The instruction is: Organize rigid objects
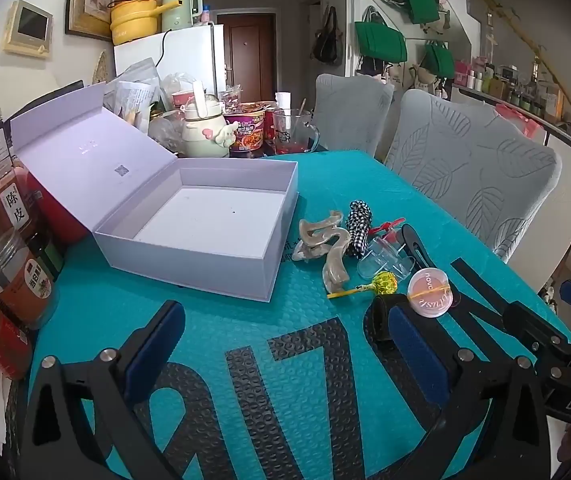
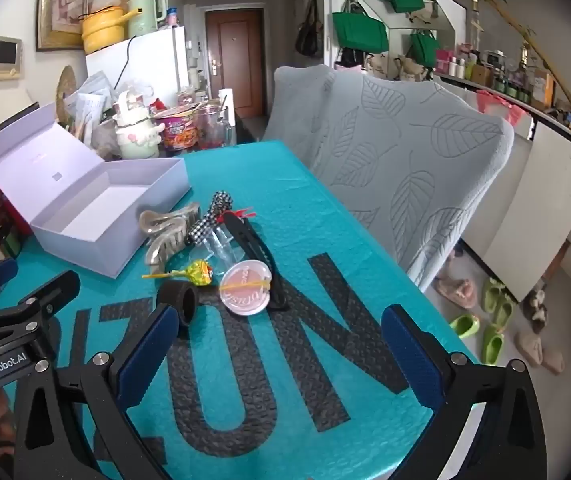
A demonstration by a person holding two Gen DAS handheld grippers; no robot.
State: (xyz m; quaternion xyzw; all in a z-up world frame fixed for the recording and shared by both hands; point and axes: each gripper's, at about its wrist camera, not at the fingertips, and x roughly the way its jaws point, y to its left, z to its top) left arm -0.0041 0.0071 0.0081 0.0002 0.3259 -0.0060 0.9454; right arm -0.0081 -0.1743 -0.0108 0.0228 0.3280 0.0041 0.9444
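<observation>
Teal bubble-wrap sheeting with big black letters covers the counter, and grey leaf-patterned chair backs stand along its right edge.

From the left wrist camera, the left gripper hangs over the near part of the counter with its jaws spread wide and nothing between them. A lavender box sits towards the left edge, its lid propped open and its inside bare. Right of the box lies a loose cluster: a beige hair claw, a black-and-white checked bow, a clear plastic clip, a long black hair clip, a yellow lollipop and a round pink compact. A black ring stands just behind the tip of the right-hand finger. Jars line the left edge, and cups and a noodle bowl crowd the far end.

From the right wrist camera, the right gripper is likewise released, jaws wide apart over bare sheeting. The black ring sits just past its left finger, with the lollipop and compact beyond it. The hair claw, checked bow and black clip lie between these and the open box. Part of the left gripper shows at the left edge.
</observation>
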